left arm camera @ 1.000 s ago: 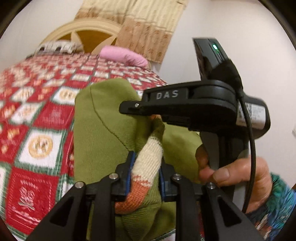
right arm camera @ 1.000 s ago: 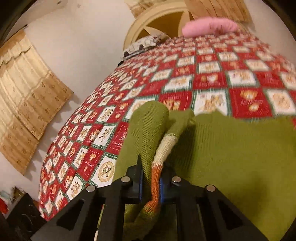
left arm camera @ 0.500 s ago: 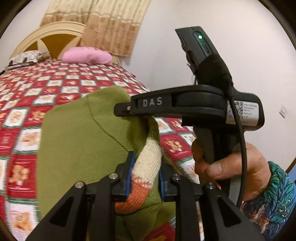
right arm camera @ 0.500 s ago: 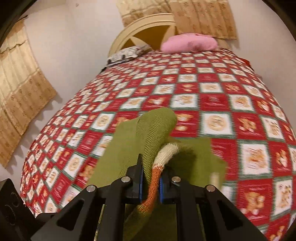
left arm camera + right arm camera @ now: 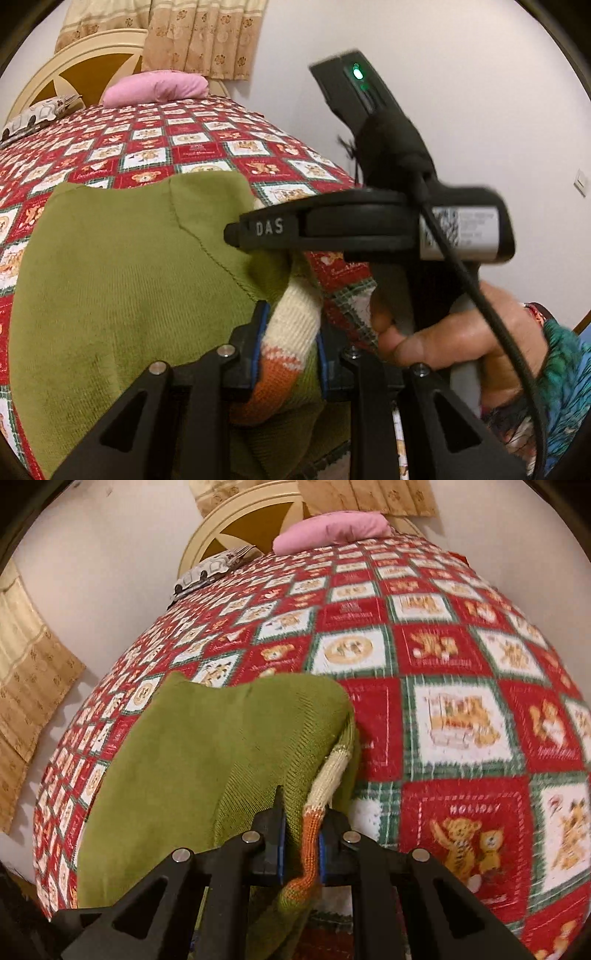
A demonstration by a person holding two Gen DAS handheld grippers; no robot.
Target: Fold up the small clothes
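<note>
A small olive-green knitted sweater point(image 5: 122, 295) lies doubled over on the red patchwork quilt point(image 5: 192, 151). My left gripper point(image 5: 288, 347) is shut on its cream-and-orange striped band point(image 5: 291, 317). In the right wrist view the same sweater point(image 5: 207, 753) spreads left of my right gripper point(image 5: 301, 834), which is shut on the striped band point(image 5: 325, 779) and a fold of green knit. The right gripper point(image 5: 232, 234) also shows side-on in the left wrist view, just above the left one, held by a hand point(image 5: 443, 332) in a patterned sleeve.
The quilt point(image 5: 461, 716) covers a bed with a cream headboard point(image 5: 255, 517). A pink pillow point(image 5: 332, 528) and a patterned pillow point(image 5: 210, 570) lie at its head. Curtains point(image 5: 199, 33) hang behind, and a white wall point(image 5: 461, 92) runs along the bed's right side.
Both grippers carried the striped band sideways over the bed, still shut on it. The green knit now lies left of the right gripper, with bare quilt on its right.
</note>
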